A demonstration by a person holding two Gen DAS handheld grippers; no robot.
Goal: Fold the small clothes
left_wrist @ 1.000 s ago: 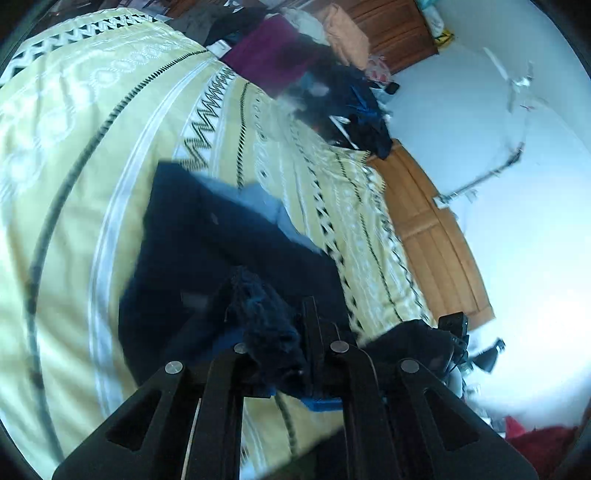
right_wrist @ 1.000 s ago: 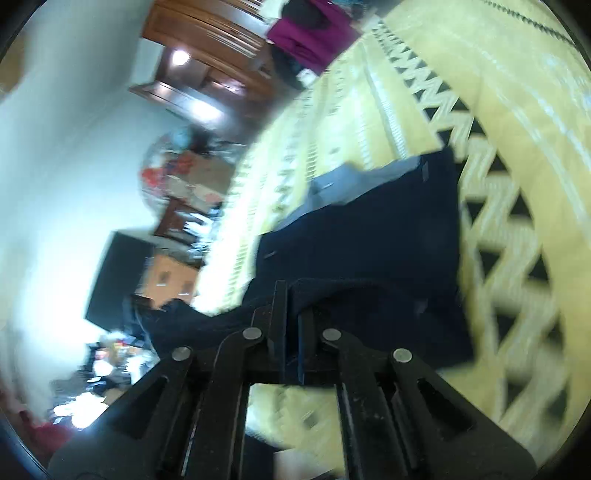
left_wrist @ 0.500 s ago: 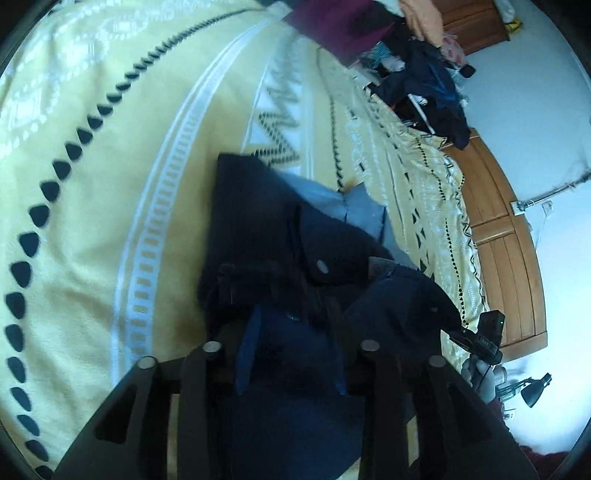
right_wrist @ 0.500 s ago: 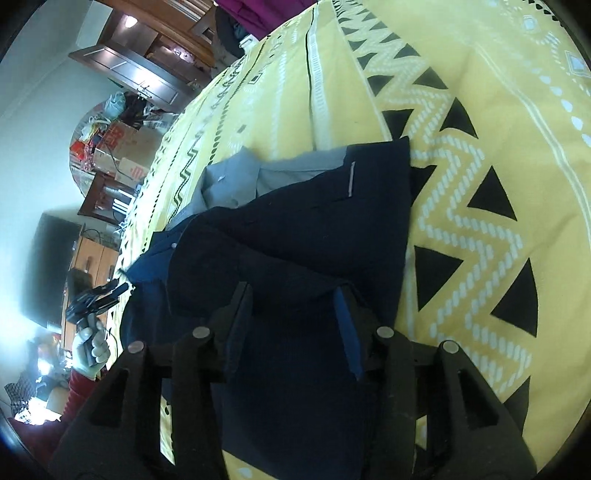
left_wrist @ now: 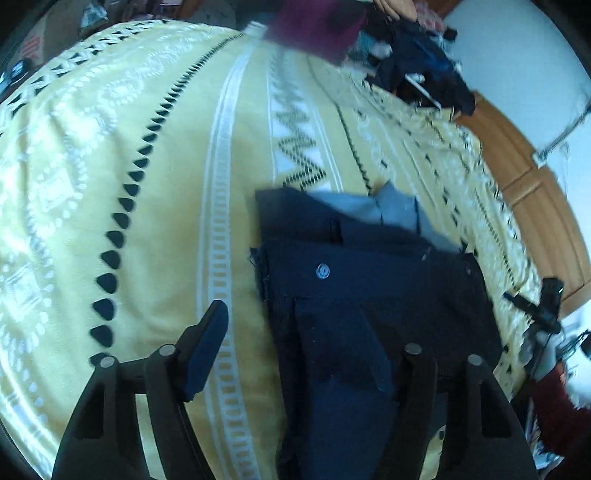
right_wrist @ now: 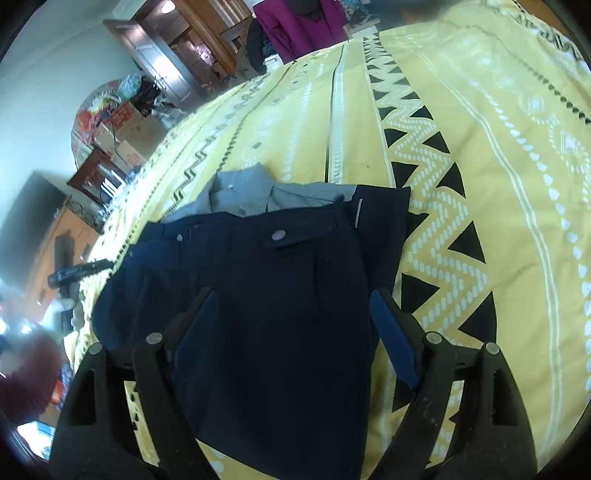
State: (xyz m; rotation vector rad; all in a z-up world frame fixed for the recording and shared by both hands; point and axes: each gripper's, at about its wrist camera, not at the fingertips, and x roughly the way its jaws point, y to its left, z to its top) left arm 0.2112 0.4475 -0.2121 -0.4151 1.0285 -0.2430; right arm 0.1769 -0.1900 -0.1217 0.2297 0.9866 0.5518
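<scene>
A pair of dark navy shorts (right_wrist: 280, 295) lies folded flat on the yellow patterned bedspread (right_wrist: 498, 184), its buttoned waistband toward the far side. Under its far edge a folded grey shirt (right_wrist: 251, 192) sticks out. In the left wrist view the same navy shorts (left_wrist: 369, 306) and grey shirt (left_wrist: 391, 210) lie right of centre. My left gripper (left_wrist: 310, 354) is open over the shorts' near left edge, holding nothing. My right gripper (right_wrist: 291, 328) is open above the near half of the shorts, empty. The other gripper (left_wrist: 543, 306) shows at the right edge of the left wrist view.
A pile of clothes, magenta (left_wrist: 317, 22) and dark (left_wrist: 424, 70), lies at the far end of the bed. A wooden bed frame (left_wrist: 546, 206) runs along the right edge. Wooden furniture (right_wrist: 192, 48) and clutter (right_wrist: 114, 122) stand beyond the bed's left side.
Both grippers were shut on the navy shorts a second ago. They laid the fabric down on the pile, let go and opened wide, then drew back toward me.
</scene>
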